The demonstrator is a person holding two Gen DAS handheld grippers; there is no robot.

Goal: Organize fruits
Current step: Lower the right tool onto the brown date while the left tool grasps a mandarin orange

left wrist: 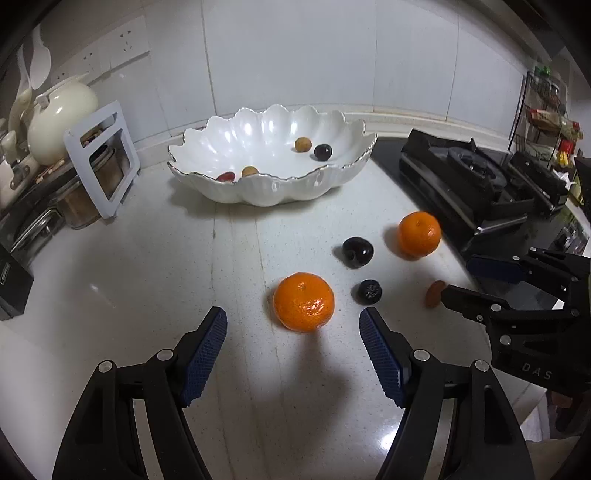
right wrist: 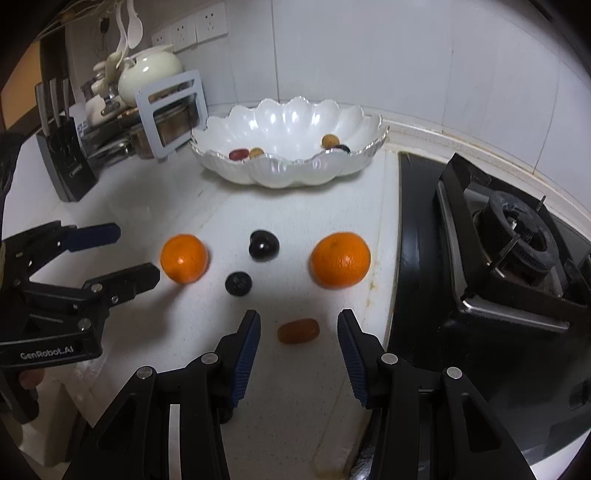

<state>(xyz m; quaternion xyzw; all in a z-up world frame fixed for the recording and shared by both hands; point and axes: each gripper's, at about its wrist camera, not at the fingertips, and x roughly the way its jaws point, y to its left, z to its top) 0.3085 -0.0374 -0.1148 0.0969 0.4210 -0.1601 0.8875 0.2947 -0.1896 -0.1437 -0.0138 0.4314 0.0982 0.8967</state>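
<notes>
Orange and glossy, two mandarins sit out on the bench: one mandarin [left wrist: 303,301] lies right ahead of the left gripper [left wrist: 293,325], whose jaws stand wide apart and hold nothing. The other mandarin [right wrist: 340,264] rests near the edge of the black gas stove [right wrist: 509,243]. Between them, two dark fruits: a shiny dark plum [right wrist: 263,245] and, just nearer, a smaller dull dark berry [right wrist: 238,283], apart from each other. Down low, a small oblong amber fruit [right wrist: 298,331] lies on its side just ahead of the right gripper [right wrist: 299,325], between the lines of its two fingers; those jaws are spread wide too, gripping nothing.

Further back stands the white scalloped bowl [left wrist: 273,186], pearly with a thin metallic rim. Inside it: a red fruit [left wrist: 226,176] and a tan one [left wrist: 250,171] side by side at the near wall, another tan one [left wrist: 302,144] and a dark one [left wrist: 323,151] together toward the far right.

The bench [left wrist: 147,266] is pale speckled stone, shiny. White tiled wall behind, with sockets [right wrist: 210,23], a cream teapot [left wrist: 61,122], a grey rack [left wrist: 103,158] and a knife block [right wrist: 62,162] at the left.
</notes>
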